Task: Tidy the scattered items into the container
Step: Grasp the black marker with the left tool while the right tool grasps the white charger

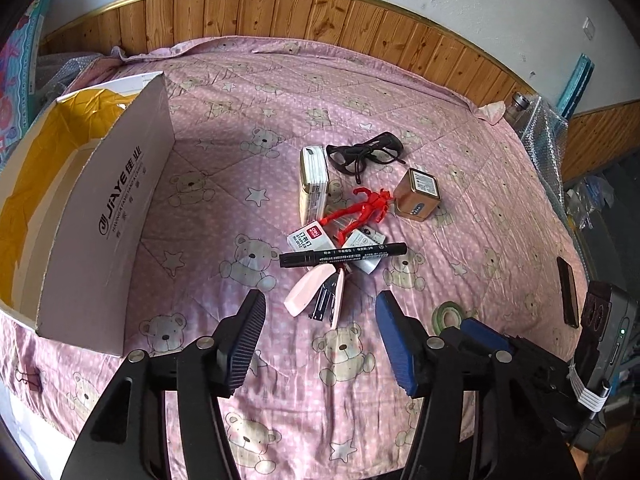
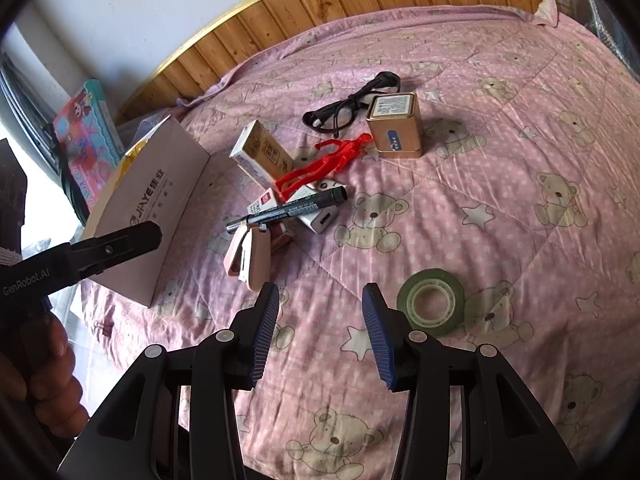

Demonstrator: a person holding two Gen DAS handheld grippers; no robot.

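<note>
Blue-padded fingers (image 1: 244, 344) of the left claw (image 1: 320, 340) are seen spread wide over the bed (image 1: 460, 184), nothing held between them. The right claw (image 2: 320, 332) is likewise parted and empty, hovering just beside the tape roll (image 2: 431, 297).

Straight ahead, the pink stapler (image 1: 316, 296) is sprawled open, and the black marker (image 1: 343, 259) is laid across the heap beyond it. The staple box (image 1: 309, 238), a white charger (image 1: 366, 250), the red figure (image 1: 362, 210), the cream carton (image 1: 314, 182), the gold tin (image 1: 417, 194) and the black glasses (image 1: 364, 155) are clustered behind. The cardboard box (image 1: 108, 232) is stood open, well apart to the left.

The stapler would probably be best taken across one closed arm; hinged as it is, it may flop. The marker looks light, stiff and slick, so a mid-barrel pinch is suggested. The glasses seem fragile and are better pinched at the bridge. The tin looks rigid and smooth-sided, likely to slip unless squeezed squarely across flat faces.
</note>
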